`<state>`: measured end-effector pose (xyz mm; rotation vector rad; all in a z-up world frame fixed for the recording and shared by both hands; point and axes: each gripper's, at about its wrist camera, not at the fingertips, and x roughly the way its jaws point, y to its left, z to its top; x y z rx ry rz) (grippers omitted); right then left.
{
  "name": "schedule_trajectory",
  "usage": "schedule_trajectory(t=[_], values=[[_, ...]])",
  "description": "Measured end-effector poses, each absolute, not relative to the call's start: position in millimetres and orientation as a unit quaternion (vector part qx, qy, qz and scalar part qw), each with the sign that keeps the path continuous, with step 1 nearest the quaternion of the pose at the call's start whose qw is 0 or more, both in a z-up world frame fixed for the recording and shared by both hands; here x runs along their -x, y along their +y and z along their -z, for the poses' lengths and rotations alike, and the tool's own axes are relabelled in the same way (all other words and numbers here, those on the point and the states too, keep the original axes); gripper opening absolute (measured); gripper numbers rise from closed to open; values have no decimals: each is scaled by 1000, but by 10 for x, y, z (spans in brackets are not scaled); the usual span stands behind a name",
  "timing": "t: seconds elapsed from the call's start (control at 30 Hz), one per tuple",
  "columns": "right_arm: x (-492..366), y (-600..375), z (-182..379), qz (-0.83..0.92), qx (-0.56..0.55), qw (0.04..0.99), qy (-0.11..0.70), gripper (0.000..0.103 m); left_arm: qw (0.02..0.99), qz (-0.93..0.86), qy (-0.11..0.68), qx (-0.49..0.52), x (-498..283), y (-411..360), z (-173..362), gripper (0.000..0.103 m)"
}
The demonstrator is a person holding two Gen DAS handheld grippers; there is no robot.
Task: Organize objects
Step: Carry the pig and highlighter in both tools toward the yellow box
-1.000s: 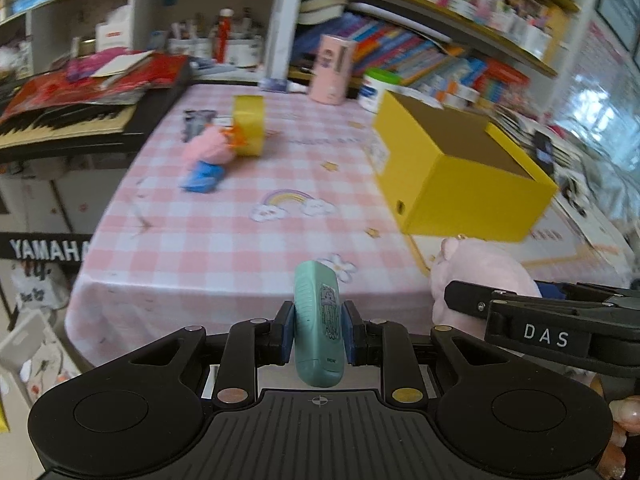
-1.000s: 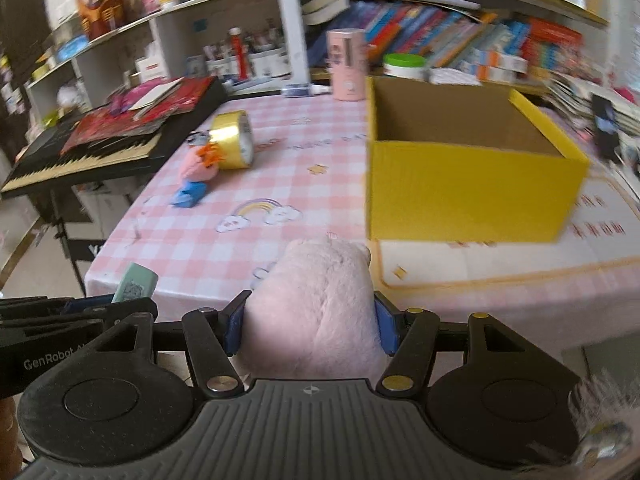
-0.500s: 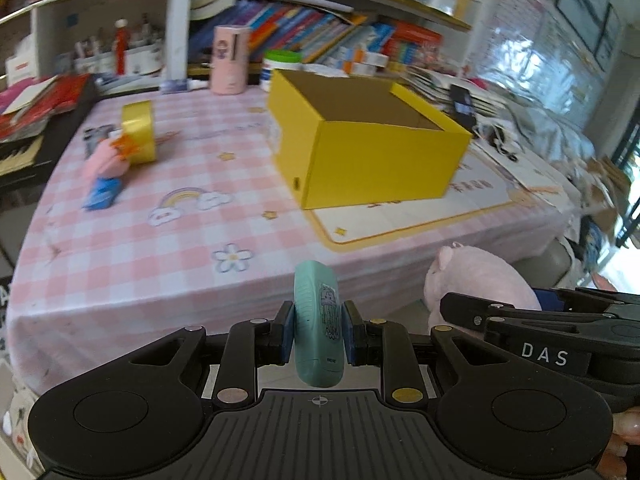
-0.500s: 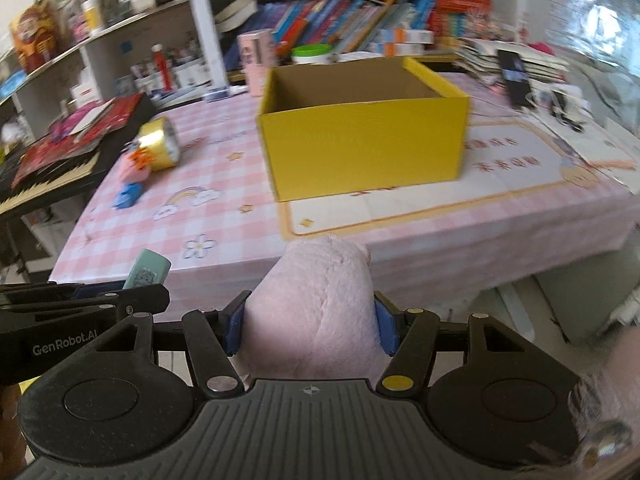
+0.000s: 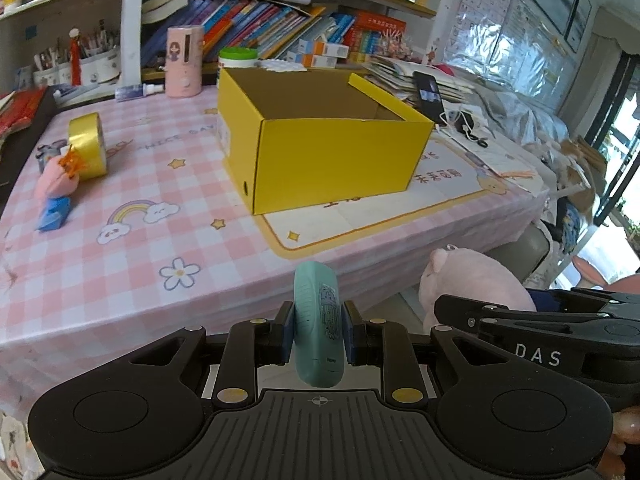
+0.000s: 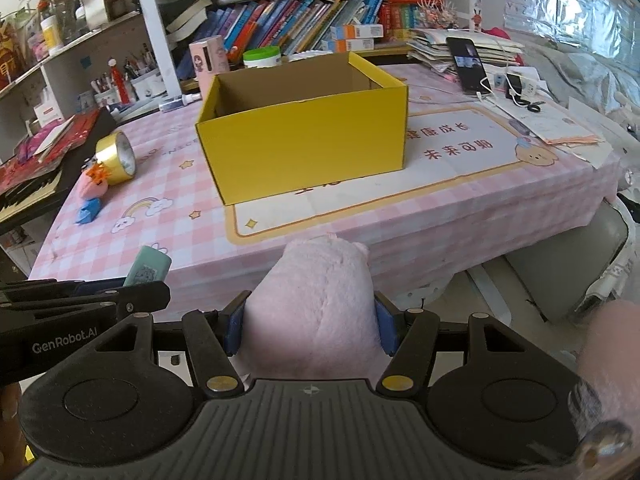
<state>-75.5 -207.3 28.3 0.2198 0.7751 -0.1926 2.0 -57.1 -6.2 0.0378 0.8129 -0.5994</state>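
My left gripper [image 5: 318, 334] is shut on a teal oblong device [image 5: 319, 328], held off the table's near edge. My right gripper [image 6: 310, 326] is shut on a pink plush pig [image 6: 316, 304], also short of the table edge. The plush shows in the left wrist view [image 5: 476, 280], and the teal device in the right wrist view [image 6: 148, 268]. An open, empty yellow cardboard box [image 5: 324, 144] [image 6: 304, 136] stands mid-table, beyond both grippers. A gold tape roll [image 5: 86, 146] [image 6: 116, 158] and a small pink-and-blue toy figure [image 5: 56, 196] [image 6: 92, 194] lie at the table's left.
The table has a pink checked cloth [image 5: 132, 248] and a printed mat [image 6: 460, 168] under the box. A pink canister [image 5: 184, 60], a green-lidded tub [image 5: 238, 58], a phone [image 6: 466, 64] and papers sit behind. Bookshelves stand at the back; a keyboard [image 6: 28, 192] at left.
Both grippers have swung right and pulled back from the table, so the yellow box now sits nearer the middle of both views. Each still holds its object.
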Motion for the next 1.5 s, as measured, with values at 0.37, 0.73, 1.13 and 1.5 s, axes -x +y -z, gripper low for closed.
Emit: schedule_trajectory(t=[0.37,0.73,1.13,1.5], values=[[640,-2232,-280,91,-109,914,380,59,876,288,386,-22,-118,-718,49,23],[585,-2382,-261,96,-114,911,385,59,874,290,388,-24,-171,-859,61,23],[489,-2533,-247,98,-115,908,391,59,873,291,390,-19,-267,-985,76,23],[285,-2678,-225,87,-110,905,401,59,876,286,389,-13,-387,-1117,79,23]])
